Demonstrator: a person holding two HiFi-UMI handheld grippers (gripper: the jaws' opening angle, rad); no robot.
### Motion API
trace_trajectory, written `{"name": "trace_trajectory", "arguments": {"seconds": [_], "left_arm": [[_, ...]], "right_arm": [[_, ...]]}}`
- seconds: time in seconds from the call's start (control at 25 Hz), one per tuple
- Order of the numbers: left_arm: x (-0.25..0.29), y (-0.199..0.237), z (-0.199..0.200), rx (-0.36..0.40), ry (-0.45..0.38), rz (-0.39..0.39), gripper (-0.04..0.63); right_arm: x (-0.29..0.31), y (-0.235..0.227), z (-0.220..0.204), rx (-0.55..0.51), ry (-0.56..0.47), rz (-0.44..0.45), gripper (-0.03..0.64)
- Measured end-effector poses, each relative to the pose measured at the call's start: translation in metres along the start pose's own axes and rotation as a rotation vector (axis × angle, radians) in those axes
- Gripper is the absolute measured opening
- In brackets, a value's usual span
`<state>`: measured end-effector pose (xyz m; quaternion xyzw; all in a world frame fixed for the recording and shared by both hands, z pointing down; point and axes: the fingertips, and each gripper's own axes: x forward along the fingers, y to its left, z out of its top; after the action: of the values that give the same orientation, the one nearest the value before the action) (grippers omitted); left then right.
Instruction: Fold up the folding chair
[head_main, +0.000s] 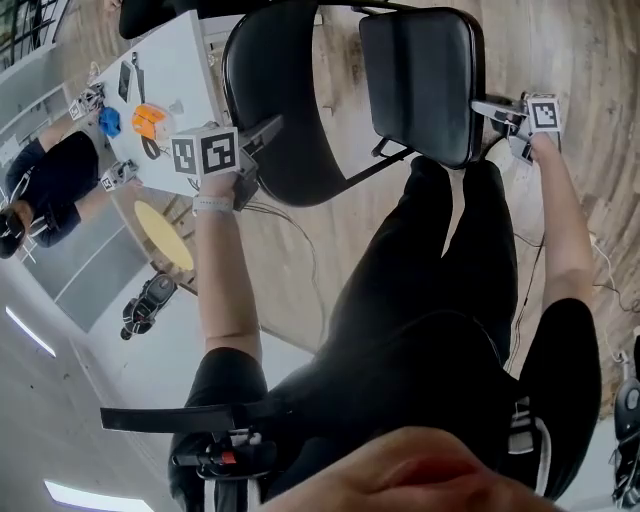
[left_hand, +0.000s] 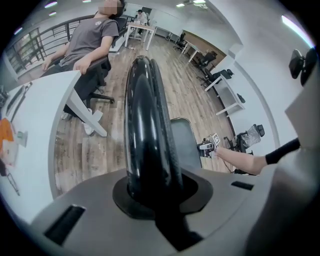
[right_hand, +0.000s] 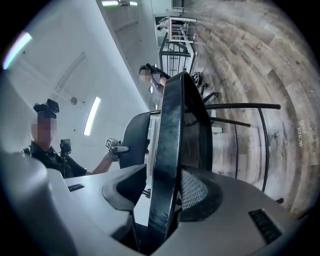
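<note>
The black folding chair stands in front of me on the wood floor. Its oval backrest (head_main: 290, 100) is at the left and its rectangular seat (head_main: 420, 80) is tipped up at the right. My left gripper (head_main: 265, 135) is shut on the backrest's rim (left_hand: 145, 125), which fills the gap between its jaws (left_hand: 155, 195). My right gripper (head_main: 492, 108) reaches the seat's right edge. In the right gripper view the seat's edge (right_hand: 170, 150) runs between the jaws (right_hand: 167, 200): the meshed right pad (right_hand: 197, 190) touches it, while the left pad (right_hand: 125, 190) stands a little off. The chair's thin metal legs (right_hand: 250, 106) show beyond.
A white table (head_main: 175, 70) with an orange thing (head_main: 152, 122) and a blue thing (head_main: 109, 122) stands left of the chair. A person (head_main: 50, 180) sits by it. A yellow round stool (head_main: 165, 235) is near my left arm. Cables lie on the floor (head_main: 290, 240).
</note>
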<state>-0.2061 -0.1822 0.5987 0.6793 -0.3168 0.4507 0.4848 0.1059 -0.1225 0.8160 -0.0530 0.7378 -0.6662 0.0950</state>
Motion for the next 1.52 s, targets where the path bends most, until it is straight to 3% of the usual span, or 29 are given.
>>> {"name": "trace_trajectory", "arguments": {"seconds": [0.28, 0.8, 1.04, 1.52], "left_arm": [[-0.043, 0.037, -0.003, 0.005, 0.002, 0.022, 0.055], [-0.076, 0.078, -0.005, 0.036, 0.005, 0.04, 0.055], [-0.09, 0.09, -0.004, 0.051, 0.007, 0.064, 0.057], [-0.105, 0.109, -0.01, 0.077, 0.02, 0.098, 0.063]], "right_arm": [[0.104, 0.056, 0.003, -0.078, 0.055, 0.053, 0.114], [0.24, 0.095, -0.003, -0.031, 0.027, 0.038, 0.073], [0.301, 0.102, 0.002, -0.155, 0.062, -0.055, 0.061], [0.392, 0.097, -0.006, -0.25, 0.186, -0.166, 0.063]]}}
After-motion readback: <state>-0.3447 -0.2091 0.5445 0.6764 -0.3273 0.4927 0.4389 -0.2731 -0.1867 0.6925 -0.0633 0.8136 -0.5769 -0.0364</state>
